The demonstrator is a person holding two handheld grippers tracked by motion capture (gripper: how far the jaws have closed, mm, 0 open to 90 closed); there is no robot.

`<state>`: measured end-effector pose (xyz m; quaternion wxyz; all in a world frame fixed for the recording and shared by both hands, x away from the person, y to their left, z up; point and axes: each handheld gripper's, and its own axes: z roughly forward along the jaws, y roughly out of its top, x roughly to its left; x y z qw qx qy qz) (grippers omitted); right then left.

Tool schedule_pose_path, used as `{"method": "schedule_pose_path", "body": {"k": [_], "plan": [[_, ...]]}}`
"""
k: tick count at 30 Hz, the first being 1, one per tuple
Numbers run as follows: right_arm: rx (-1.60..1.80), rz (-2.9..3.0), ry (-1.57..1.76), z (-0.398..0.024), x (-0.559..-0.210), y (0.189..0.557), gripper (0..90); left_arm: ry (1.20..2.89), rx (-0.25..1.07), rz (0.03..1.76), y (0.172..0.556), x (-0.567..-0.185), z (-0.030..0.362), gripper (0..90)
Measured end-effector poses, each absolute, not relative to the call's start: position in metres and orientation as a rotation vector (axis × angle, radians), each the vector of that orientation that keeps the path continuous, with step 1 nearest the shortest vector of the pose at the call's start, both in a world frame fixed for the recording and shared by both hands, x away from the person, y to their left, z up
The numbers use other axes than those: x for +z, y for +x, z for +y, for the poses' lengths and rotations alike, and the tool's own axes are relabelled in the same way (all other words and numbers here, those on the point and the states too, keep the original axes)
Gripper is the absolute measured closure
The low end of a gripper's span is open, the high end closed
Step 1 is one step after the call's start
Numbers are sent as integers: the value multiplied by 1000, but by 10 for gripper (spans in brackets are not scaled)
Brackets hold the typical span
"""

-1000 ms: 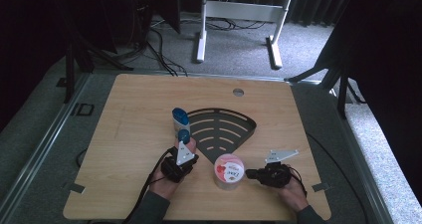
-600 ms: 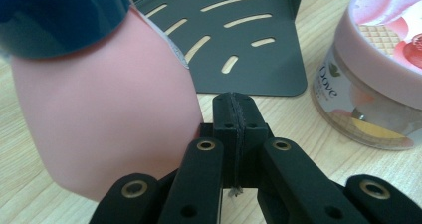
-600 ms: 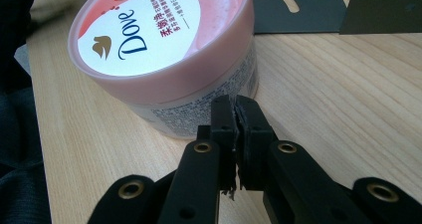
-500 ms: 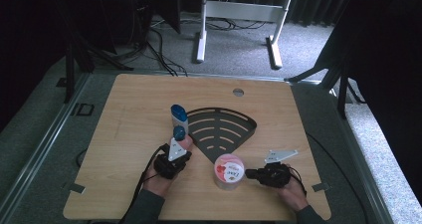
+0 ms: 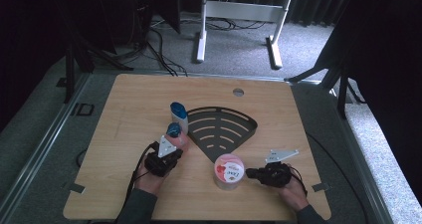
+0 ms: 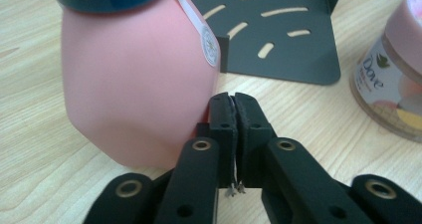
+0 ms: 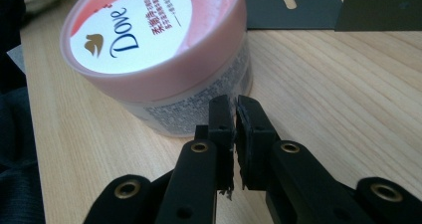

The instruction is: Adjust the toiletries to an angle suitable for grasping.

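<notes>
A pink bottle (image 5: 175, 136) with a dark blue cap stands on the wooden table (image 5: 124, 114), just left of a black slotted fan-shaped rack (image 5: 224, 127). My left gripper (image 5: 172, 148) is shut and empty. In the left gripper view its tips (image 6: 233, 100) sit against the right flank of the pink bottle (image 6: 134, 84). A pink-lidded Dove jar (image 5: 228, 171) stands near the front edge. My right gripper (image 5: 250, 173) is shut and empty, its tips (image 7: 232, 104) close to the side of the jar (image 7: 154, 50).
A second bottle (image 5: 177, 114) with a blue cap stands behind the pink one, at the rack's left corner. The rack (image 6: 278, 35) has a low upright wall. A round hole (image 5: 238, 91) lies near the table's far edge. Cables trail from both grippers.
My left gripper and hand have slid a little left and forward, and the pink bottle has shifted left with them. The right gripper and the jar stay put.
</notes>
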<state>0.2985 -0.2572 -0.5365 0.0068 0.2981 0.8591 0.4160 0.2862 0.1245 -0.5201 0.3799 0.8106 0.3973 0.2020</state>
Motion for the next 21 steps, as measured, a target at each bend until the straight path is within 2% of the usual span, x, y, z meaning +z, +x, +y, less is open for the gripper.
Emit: {"method": "schedule_pose_path", "body": {"k": [4,8,12,21], "plan": [[1294,2687,934,-258,-538,299,840,2102,461,948,283,-525,119,806],[1242,2694,899,-256,-538,298,754,2155,382,853,282,-528,109,693],[1211,2709,855,-253,-539,296,693,2189,324,787,281,-530,100,628],[1195,2714,806,-251,-539,294,531,2228,241,669,278,-534,89,548]]}}
